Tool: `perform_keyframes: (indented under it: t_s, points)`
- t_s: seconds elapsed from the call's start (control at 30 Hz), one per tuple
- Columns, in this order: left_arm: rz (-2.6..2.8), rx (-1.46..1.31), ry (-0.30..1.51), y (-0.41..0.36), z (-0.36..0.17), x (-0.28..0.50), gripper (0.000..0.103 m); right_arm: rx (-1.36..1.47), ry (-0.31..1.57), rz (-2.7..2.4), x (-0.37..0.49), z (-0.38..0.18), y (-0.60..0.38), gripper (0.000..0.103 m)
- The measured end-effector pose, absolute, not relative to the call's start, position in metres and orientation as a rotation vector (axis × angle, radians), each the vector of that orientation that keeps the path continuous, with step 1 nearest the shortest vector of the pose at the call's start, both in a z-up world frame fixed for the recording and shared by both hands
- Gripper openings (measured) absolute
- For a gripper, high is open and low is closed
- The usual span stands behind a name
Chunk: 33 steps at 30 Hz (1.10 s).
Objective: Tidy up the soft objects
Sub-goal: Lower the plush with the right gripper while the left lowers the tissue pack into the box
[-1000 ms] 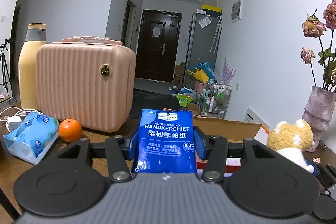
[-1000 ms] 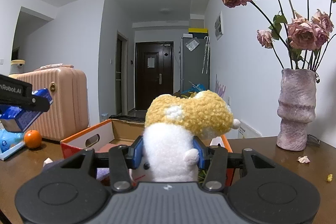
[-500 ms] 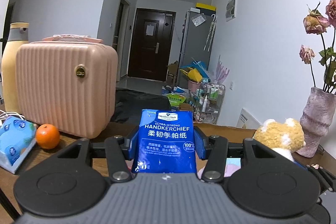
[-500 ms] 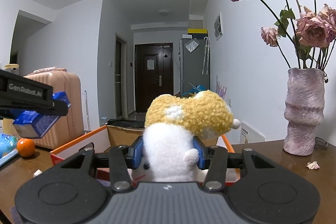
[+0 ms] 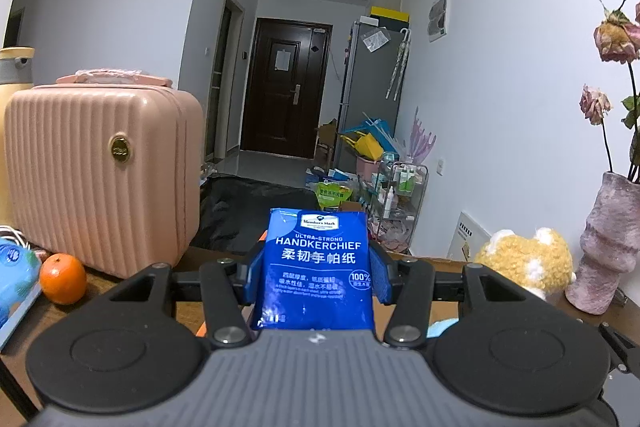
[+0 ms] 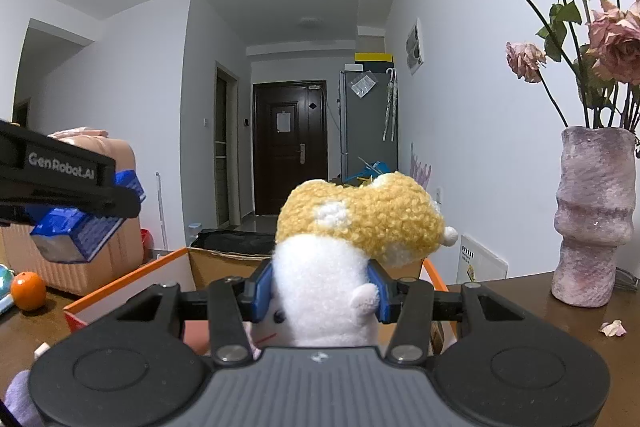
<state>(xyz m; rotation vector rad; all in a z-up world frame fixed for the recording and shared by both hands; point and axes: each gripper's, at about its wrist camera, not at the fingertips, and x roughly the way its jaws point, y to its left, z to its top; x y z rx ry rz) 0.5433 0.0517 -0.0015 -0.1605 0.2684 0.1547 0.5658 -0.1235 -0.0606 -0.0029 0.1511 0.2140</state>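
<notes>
My left gripper (image 5: 316, 269) pinches the handkerchief pack (image 5: 318, 267), my right gripper (image 6: 322, 291) the plush toy (image 6: 352, 227); neither is yet in the cardboard box (image 6: 132, 283).

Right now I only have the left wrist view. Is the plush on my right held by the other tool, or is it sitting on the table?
Observer: Held. The right tool is shut on the plush toy, with its blue pads squeezing the white body.
Operator: Any box? I see just an orange sliver.
Observer: Yes. An open cardboard box with an orange rim sits just ahead of the right tool.
Operator: Where is my tool relative to it?
Observer: In the right wrist view, the left tool holds the handkerchief pack up and to the left of the box's left wall.
</notes>
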Motion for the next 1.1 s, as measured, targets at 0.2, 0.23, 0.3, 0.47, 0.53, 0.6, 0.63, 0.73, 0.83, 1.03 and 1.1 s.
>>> perform_keyframes:
  t_s: [0.2, 0.23, 0.3, 0.47, 0.53, 0.6, 0.63, 0.73, 0.83, 1.03, 1.1]
  points:
    - [0.161, -0.135, 0.267, 0.046, -0.004, 0.559, 0.052, -0.004, 0.155, 0.214, 0.577, -0.061, -0.123, 0.047]
    - [0.162, -0.133, 0.268, 0.045, -0.005, 0.561, 0.052, -0.008, 0.153, 0.213, 0.579, -0.061, -0.123, 0.047]
    - [0.164, -0.129, 0.27, 0.044, -0.006, 0.566, 0.052, -0.012, 0.15, 0.21, 0.579, -0.062, -0.121, 0.047]
    - [0.169, -0.117, 0.279, 0.041, -0.011, 0.577, 0.052, -0.011, 0.155, 0.204, 0.586, -0.063, -0.121, 0.047]
    - [0.173, -0.116, 0.287, 0.04, -0.014, 0.582, 0.052, -0.018, 0.16, 0.196, 0.589, -0.063, -0.119, 0.047]
    - [0.183, -0.11, 0.295, 0.039, -0.016, 0.586, 0.052, -0.022, 0.167, 0.192, 0.592, -0.064, -0.118, 0.047]
    - [0.183, -0.109, 0.301, 0.039, -0.017, 0.588, 0.052, -0.022, 0.172, 0.19, 0.594, -0.064, -0.118, 0.047]
    - [0.183, -0.118, 0.327, 0.042, -0.021, 0.597, 0.052, -0.019, 0.185, 0.19, 0.6, -0.064, -0.117, 0.047]
    - [0.187, -0.124, 0.345, 0.045, -0.024, 0.603, 0.052, -0.01, 0.2, 0.197, 0.607, -0.064, -0.117, 0.047]
    - [0.194, -0.132, 0.37, 0.048, -0.031, 0.609, 0.052, 0.005, 0.228, 0.209, 0.616, -0.066, -0.117, 0.047]
    - [0.199, -0.129, 0.375, 0.046, -0.034, 0.611, 0.052, 0.008, 0.237, 0.212, 0.618, -0.067, -0.117, 0.047]
